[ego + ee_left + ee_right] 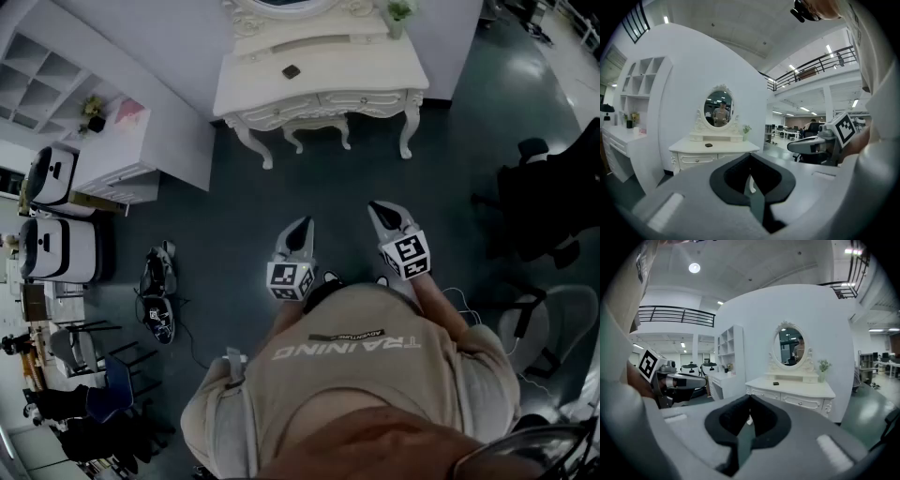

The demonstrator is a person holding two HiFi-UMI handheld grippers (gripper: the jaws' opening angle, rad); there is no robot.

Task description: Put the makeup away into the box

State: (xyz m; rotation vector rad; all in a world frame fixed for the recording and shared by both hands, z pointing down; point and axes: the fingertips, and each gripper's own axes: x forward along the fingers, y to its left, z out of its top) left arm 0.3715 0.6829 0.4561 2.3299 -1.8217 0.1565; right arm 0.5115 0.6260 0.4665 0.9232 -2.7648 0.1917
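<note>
Two hand-held grippers, the left gripper (302,228) and the right gripper (384,214), are held side by side. Each has smooth grey pointed jaws pressed together with nothing between them. Well ahead of both stands one white dressing table (356,70) with carved, curved legs, one oval mirror (719,108) and one potted plant (398,14). One small dark square item (292,71), possibly makeup, lies flat on the tabletop, well apart from both grippers and straight beyond the left gripper's tips.
</note>
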